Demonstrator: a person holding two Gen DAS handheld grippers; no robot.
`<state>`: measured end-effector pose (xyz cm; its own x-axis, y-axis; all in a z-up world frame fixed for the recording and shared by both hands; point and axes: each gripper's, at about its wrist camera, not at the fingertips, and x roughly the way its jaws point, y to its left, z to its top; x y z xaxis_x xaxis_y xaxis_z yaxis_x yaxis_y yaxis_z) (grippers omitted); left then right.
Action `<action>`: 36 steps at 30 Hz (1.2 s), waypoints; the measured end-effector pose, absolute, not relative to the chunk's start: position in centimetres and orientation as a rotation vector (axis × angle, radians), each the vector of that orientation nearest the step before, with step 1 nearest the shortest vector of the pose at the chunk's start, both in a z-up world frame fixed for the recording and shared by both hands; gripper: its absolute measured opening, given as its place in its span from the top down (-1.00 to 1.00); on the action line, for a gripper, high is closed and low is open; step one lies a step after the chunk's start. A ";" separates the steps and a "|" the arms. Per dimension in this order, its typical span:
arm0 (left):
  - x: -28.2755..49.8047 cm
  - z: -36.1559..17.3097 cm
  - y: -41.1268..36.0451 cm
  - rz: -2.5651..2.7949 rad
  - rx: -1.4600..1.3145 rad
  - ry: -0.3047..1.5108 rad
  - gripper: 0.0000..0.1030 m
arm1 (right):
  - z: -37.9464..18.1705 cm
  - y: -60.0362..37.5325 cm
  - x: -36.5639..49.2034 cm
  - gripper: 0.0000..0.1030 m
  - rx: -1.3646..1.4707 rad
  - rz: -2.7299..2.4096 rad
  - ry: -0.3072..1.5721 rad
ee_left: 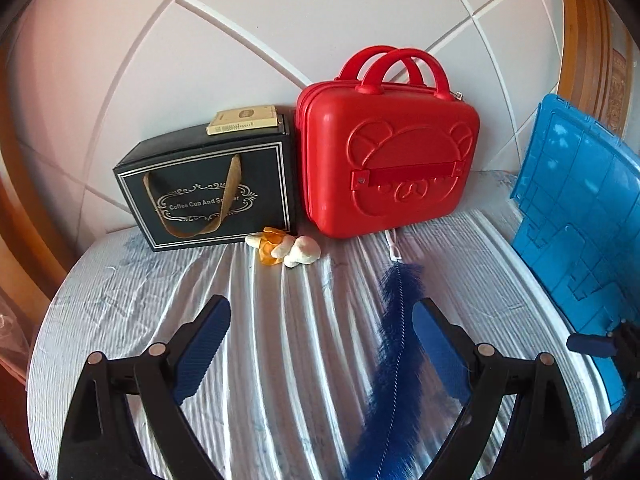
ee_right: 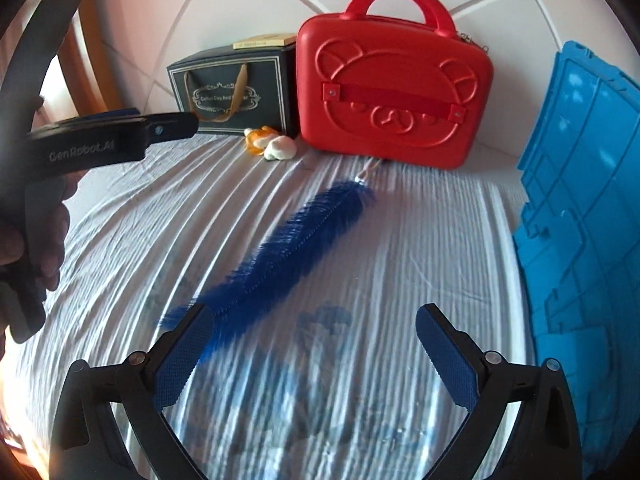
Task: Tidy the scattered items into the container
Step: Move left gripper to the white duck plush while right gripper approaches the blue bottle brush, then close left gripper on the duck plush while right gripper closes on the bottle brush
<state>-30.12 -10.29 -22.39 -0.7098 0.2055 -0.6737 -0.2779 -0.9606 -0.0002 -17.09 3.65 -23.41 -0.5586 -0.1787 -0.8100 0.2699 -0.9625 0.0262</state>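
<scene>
A long dark blue feather [ee_left: 394, 364] lies flat on the pale striped cloth; it also shows in the right wrist view [ee_right: 280, 260]. A small white and orange plush toy [ee_left: 286, 249] lies by the black box, also in the right wrist view [ee_right: 274, 144]. My left gripper [ee_left: 322, 332] is open and empty, its right finger beside the feather. My right gripper [ee_right: 314, 338] is open and empty, its left finger over the feather's near end. A blue plastic container [ee_left: 580, 216] stands at the right edge, also in the right wrist view [ee_right: 584, 216].
A red bear-embossed case [ee_left: 390, 160] stands upright at the back against the white wall. A black gift box [ee_left: 208, 192] with a small tan pack [ee_left: 244, 120] on top stands left of it. The left gripper's body [ee_right: 100, 140] shows in the right wrist view.
</scene>
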 end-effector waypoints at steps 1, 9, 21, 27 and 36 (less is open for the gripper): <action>-31.1 -23.0 -10.2 2.677 -1.039 0.144 -0.81 | -24.3 3.3 -17.7 -0.99 1.320 -2.560 0.146; -39.6 -28.7 -10.1 2.654 -1.066 0.153 -0.81 | -30.9 0.7 -22.7 -0.99 1.324 -2.595 0.099; -48.6 -35.2 -7.0 2.648 -1.210 0.250 -0.81 | -34.7 -1.3 -25.9 -0.99 1.269 -2.638 0.174; -50.2 -37.3 -7.1 2.648 -1.292 0.284 -0.81 | -36.0 -2.7 -26.9 -0.99 1.286 -2.620 0.234; -48.8 -36.2 -8.1 2.645 -1.191 0.199 0.16 | -35.6 -3.3 -27.1 0.18 1.306 -2.591 0.178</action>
<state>-48.76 -8.13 -36.23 -0.6418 0.1553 -0.7510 -0.2657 -0.9637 0.0278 -27.13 -3.29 -35.56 -0.5747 -0.1528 -0.8039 0.2613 -0.9653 -0.0033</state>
